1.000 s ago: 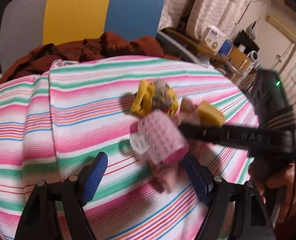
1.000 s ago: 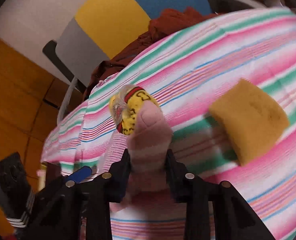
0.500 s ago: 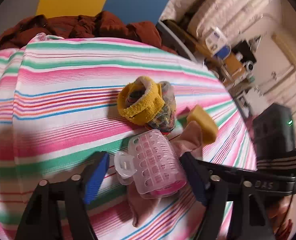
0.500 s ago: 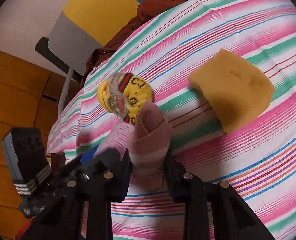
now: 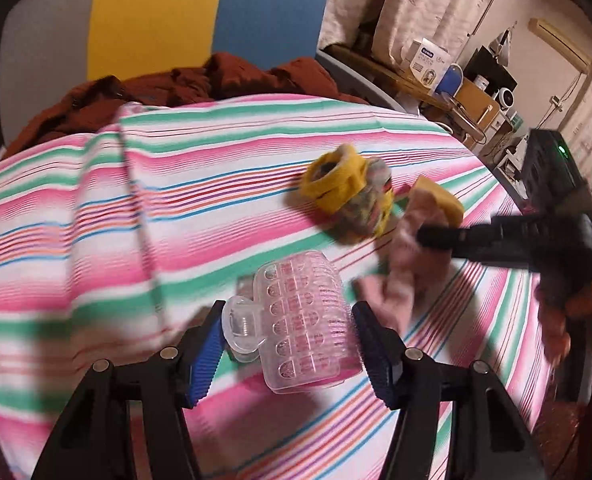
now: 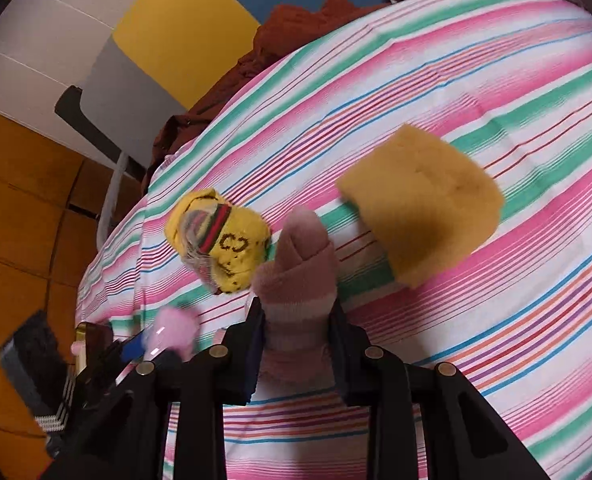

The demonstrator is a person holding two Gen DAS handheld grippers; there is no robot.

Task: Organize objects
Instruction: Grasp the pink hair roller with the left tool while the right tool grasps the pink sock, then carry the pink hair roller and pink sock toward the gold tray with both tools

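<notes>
While the left gripper (image 5: 288,344) closes its jaws, the hair roller (image 5: 304,320) lies between the blue pads (image 5: 206,356) on the striped cloth (image 5: 96,240); the pads sit just beside its ends, and contact cannot be confirmed, so no grip is recorded yet. The roller is a clear perforated shell over a pink core, with a clear clip at its left end. Across from it, the right gripper (image 6: 296,344) has its jaws closed on a pink sock (image 6: 300,280), whose free end stands up beyond the fingertips in the right wrist view. Beyond the roller, in the left wrist view, the yellow sock ball (image 5: 348,200) rests on the cloth, with the sponge (image 6: 424,208) near it on the right. Farther back, a dark red garment (image 5: 184,88) lies at the cloth's far edge before a chair back (image 5: 176,12), and shelves of clutter stand at far right. Risks, as judged: the roller is round and smooth, so pads closing off its axis could roll it away or squeeze it out sideways; the clip may catch one pad first and twist the roller. The sock hangs loosely, so its trailing end could drag the roller or ball if swung across them. With the two grippers working near one another, a collision is possible.
</notes>
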